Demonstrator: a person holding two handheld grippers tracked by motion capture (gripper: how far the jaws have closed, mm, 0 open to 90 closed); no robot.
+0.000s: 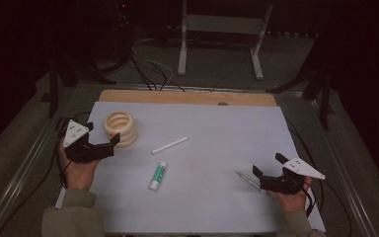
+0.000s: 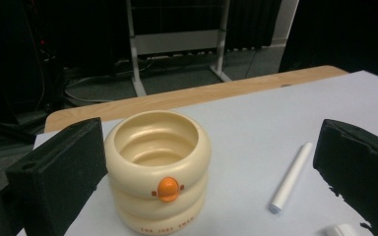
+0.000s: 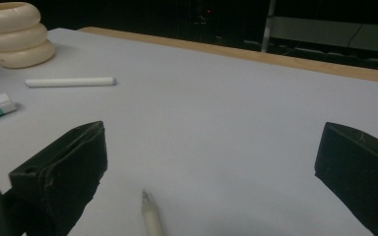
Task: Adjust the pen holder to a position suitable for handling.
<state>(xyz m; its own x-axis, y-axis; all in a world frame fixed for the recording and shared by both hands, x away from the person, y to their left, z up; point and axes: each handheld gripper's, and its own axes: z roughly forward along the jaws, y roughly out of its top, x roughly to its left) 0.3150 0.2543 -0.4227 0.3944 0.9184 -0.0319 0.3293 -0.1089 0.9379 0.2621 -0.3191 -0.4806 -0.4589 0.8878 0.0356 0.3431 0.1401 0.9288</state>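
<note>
We saw the counter [image 1: 227, 123] covered by a pale sheet, with a strip of bare wood along its 12 o'clock edge. The middle of the sheet and the whole stretch toward 1 and 2 o'clock lay open, with everything gathered toward 9 o'clock and 4 o'clock.

The left tongs [image 1: 112, 144] sat at 9 o'clock, jaws spread wide and holding nothing; in the left gripper view the ringed cup [image 2: 157, 169] stood upright just ahead, between the two jaws, and we could not tell whether the near jaw touched it. The right tongs [image 1: 266, 170] rested at 4 o'clock close to the near edge, jaws likewise spread wide and empty, with a pen [image 3: 151, 216] lying flat on the sheet between and just under them.

We counted one cream ringed cup with an orange knob, one white stick [image 1: 170, 144] lying near the centre, one green-and-white tube [image 1: 158, 176] toward 6 o'clock of it, and one pen, all apart from each other
</note>
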